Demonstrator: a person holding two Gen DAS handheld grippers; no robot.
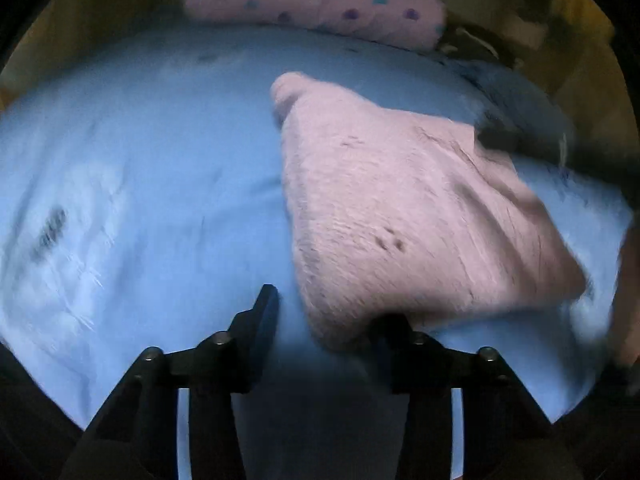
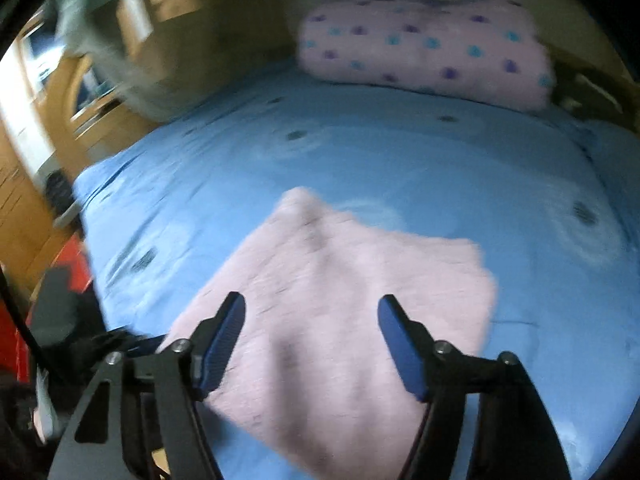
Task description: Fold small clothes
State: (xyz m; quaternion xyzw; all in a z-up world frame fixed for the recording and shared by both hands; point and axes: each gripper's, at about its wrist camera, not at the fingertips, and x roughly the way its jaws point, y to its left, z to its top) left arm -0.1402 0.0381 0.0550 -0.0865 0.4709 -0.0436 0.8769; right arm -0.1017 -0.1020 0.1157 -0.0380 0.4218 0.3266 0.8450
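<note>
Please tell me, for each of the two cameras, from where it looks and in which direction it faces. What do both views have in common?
Left wrist: sits behind the left gripper, looking steeply down at the blue bed sheet; the pink garment lies over its right finger, with the grip itself blurred.
Right wrist: sits behind the right gripper, above the pink garment, facing along the bed; its fingers stand apart, nothing between them.
Shared: garment, sheet and the dotted pillow at the far end.
</note>
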